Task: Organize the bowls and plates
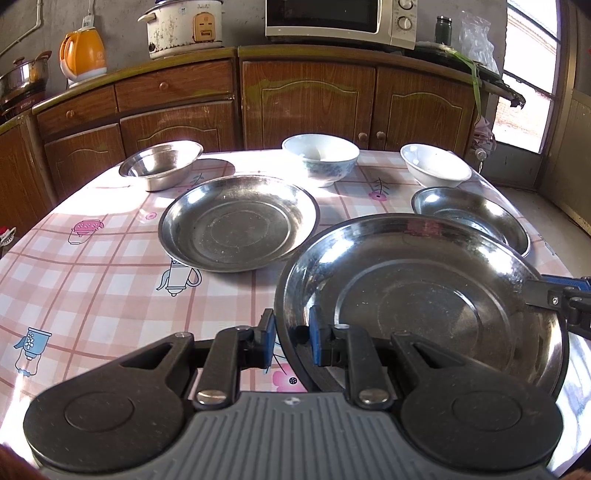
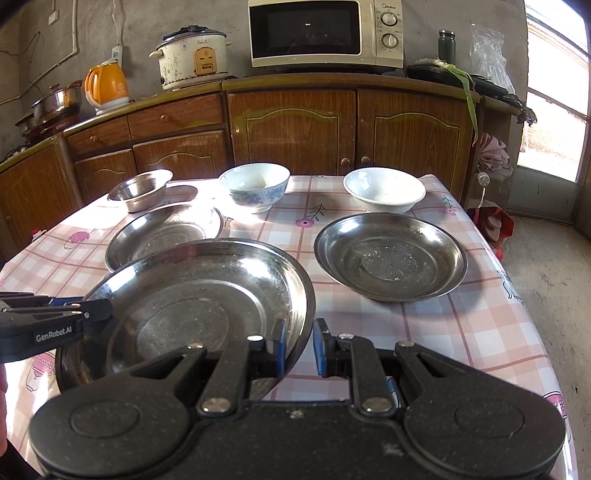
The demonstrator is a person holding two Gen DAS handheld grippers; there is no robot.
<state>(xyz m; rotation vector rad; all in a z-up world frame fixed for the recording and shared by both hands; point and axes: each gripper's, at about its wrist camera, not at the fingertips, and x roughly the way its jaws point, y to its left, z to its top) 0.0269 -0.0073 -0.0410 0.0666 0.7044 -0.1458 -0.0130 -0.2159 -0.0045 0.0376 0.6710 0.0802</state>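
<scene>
A large steel plate (image 1: 424, 295) (image 2: 192, 306) is held over the near part of the table between both grippers. My left gripper (image 1: 291, 332) is shut on its left rim, blue pads either side of the edge. My right gripper (image 2: 299, 343) is shut on the opposite rim. Two more steel plates lie on the checked cloth, one at the left (image 1: 236, 221) (image 2: 166, 232) and one at the right (image 1: 472, 218) (image 2: 391, 254). Behind them stand a steel bowl (image 1: 159, 166) (image 2: 140, 190), a blue-patterned bowl (image 1: 321, 158) (image 2: 255, 186) and a white bowl (image 1: 432, 166) (image 2: 384, 192).
The table (image 2: 480, 325) has a pink checked cover and drops off at the right to a concrete floor. Behind it runs a wooden cabinet (image 2: 295, 125) carrying a microwave (image 2: 325, 33), a rice cooker (image 2: 192, 55) and an orange kettle (image 2: 107, 85).
</scene>
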